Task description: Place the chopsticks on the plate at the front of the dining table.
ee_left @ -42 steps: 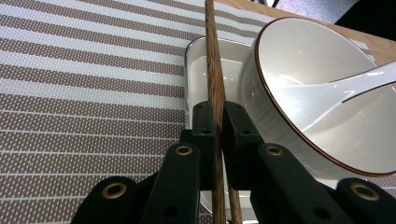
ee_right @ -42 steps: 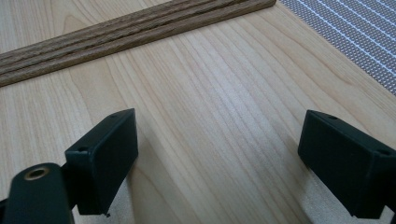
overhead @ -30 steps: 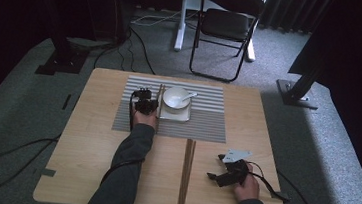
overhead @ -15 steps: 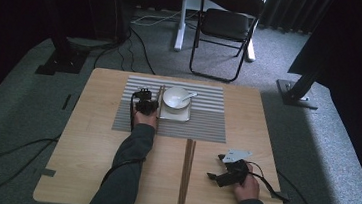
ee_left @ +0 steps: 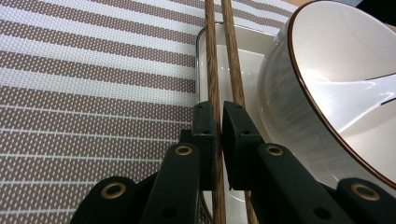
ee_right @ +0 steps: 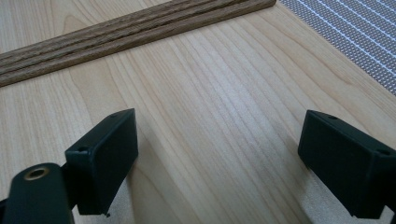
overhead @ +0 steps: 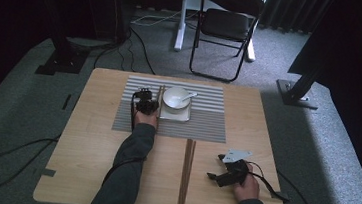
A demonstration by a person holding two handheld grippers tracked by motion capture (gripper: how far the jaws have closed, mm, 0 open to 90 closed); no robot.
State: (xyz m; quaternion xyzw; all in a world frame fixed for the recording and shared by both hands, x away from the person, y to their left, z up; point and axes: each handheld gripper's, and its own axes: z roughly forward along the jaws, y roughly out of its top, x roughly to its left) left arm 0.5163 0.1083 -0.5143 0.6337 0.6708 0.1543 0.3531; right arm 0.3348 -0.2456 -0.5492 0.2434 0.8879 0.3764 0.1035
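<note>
A pair of brown wooden chopsticks (overhead: 160, 97) lies on the striped placemat (overhead: 202, 124), along the left edge of a square white plate (overhead: 177, 115). The plate holds a white bowl (overhead: 175, 97) with a spoon (overhead: 188, 95) in it. My left gripper (overhead: 144, 97) is at the near end of this pair. In the left gripper view it (ee_left: 218, 109) is shut on the left chopstick (ee_left: 211, 56), and the other stick runs under the right jaw beside the bowl (ee_left: 336, 70). My right gripper (overhead: 215, 166) rests open on the bare table at the front right.
A second pair of chopsticks (overhead: 185, 173) lies lengthwise on the wooden table (overhead: 87, 163) between the two arms, to the left of the right gripper; it shows as chopsticks (ee_right: 116, 32) ahead of the open jaws. A folding chair (overhead: 226, 26) stands beyond the table.
</note>
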